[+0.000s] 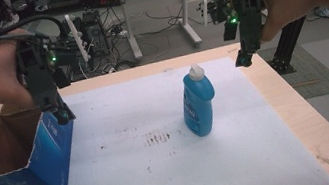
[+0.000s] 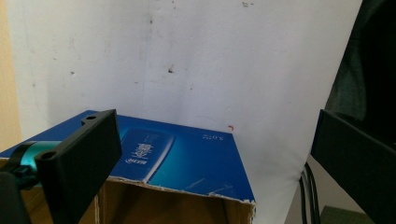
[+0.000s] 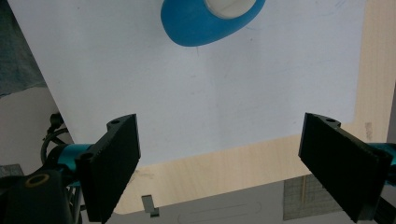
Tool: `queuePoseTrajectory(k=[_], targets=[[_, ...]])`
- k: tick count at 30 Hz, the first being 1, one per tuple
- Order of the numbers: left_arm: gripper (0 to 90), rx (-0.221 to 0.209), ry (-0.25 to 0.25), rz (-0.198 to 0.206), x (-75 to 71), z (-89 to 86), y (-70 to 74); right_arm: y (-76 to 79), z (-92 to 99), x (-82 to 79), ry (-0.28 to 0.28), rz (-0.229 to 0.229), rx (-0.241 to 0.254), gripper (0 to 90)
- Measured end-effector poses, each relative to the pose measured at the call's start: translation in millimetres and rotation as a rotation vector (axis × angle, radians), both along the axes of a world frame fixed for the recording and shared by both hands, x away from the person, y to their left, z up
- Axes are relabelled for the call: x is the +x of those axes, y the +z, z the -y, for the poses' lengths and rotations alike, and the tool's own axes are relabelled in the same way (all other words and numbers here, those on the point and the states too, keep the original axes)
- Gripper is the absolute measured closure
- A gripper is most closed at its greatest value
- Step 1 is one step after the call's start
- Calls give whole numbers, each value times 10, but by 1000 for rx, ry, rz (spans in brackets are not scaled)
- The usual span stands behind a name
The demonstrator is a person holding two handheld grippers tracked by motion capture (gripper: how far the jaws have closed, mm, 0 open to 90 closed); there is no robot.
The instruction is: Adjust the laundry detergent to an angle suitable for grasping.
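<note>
Jaws spread wide and empty on both sides, the left gripper (image 1: 62, 114) hovers over the open blue box (image 1: 27, 161) while the right gripper (image 1: 244, 59) hangs beside the blue bottle (image 1: 199, 104) standing mid-tabletop (image 1: 136, 178), so it looks like the approach, next a drop onto the bottle.
</note>
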State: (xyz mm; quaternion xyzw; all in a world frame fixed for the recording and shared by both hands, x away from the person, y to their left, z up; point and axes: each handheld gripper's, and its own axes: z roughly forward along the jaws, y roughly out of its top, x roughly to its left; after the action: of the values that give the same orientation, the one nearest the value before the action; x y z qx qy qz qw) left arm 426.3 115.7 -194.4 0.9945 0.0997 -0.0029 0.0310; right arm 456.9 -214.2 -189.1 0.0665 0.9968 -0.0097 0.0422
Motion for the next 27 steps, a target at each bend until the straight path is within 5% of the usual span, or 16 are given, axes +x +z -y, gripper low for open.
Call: queuePoseTrajectory(k=[27], targets=[[17,7,2,19,-33,64,-21,-18,53,22,-16,12,13,118]])
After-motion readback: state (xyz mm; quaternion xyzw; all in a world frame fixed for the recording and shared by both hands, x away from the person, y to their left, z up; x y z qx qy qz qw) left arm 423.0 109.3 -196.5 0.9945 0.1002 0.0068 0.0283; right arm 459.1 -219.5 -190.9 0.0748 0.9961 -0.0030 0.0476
